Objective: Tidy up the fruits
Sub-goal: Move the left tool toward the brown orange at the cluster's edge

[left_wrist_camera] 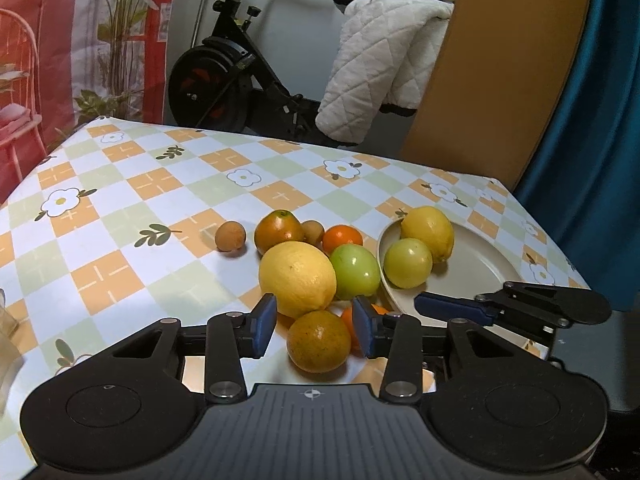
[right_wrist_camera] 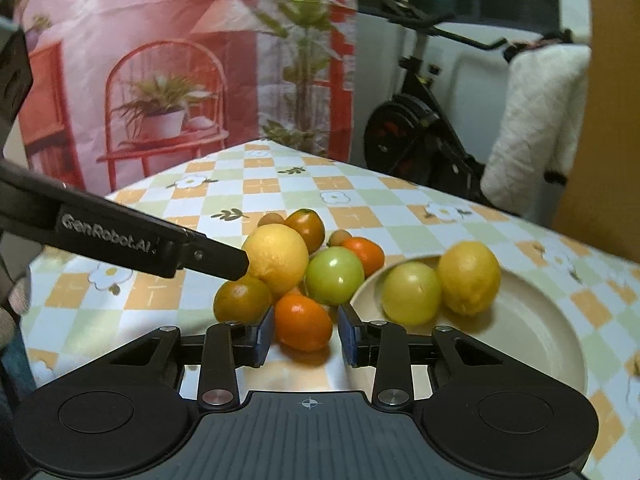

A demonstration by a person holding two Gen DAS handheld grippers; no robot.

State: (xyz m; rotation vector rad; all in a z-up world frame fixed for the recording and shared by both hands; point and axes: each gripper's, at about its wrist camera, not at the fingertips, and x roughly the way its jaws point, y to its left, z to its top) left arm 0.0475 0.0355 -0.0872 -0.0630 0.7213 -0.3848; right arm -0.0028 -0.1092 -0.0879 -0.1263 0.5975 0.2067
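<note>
Nearest us, our left gripper (left_wrist_camera: 315,326) has its fingers spread on either side of a dark greenish-orange citrus (left_wrist_camera: 318,341) lying on the counter (left_wrist_camera: 120,216), neither pad touching it yet. Our right gripper (right_wrist_camera: 306,330) is likewise spread around a bright orange mandarin (right_wrist_camera: 303,322), apparently without contact. We judge that we are at the picking step, each hand lined up on one fruit of the pile.

Just beyond, at 12 o'clock from the left fingers, sit a large lemon (left_wrist_camera: 297,278) and a green tomato-like fruit (left_wrist_camera: 355,271), touching each other. Behind them lie another greenish-orange fruit (left_wrist_camera: 279,230), a small orange one (left_wrist_camera: 342,238) and two little brown longans (left_wrist_camera: 230,237).

At 2 o'clock rests the plate (left_wrist_camera: 480,260), holding a second lemon (left_wrist_camera: 428,232) and a pale yellow-green fruit (left_wrist_camera: 408,263).

Next we should close gently on the round fruit, lift clear of its neighbours, and carry it to the plate's bare side.
</note>
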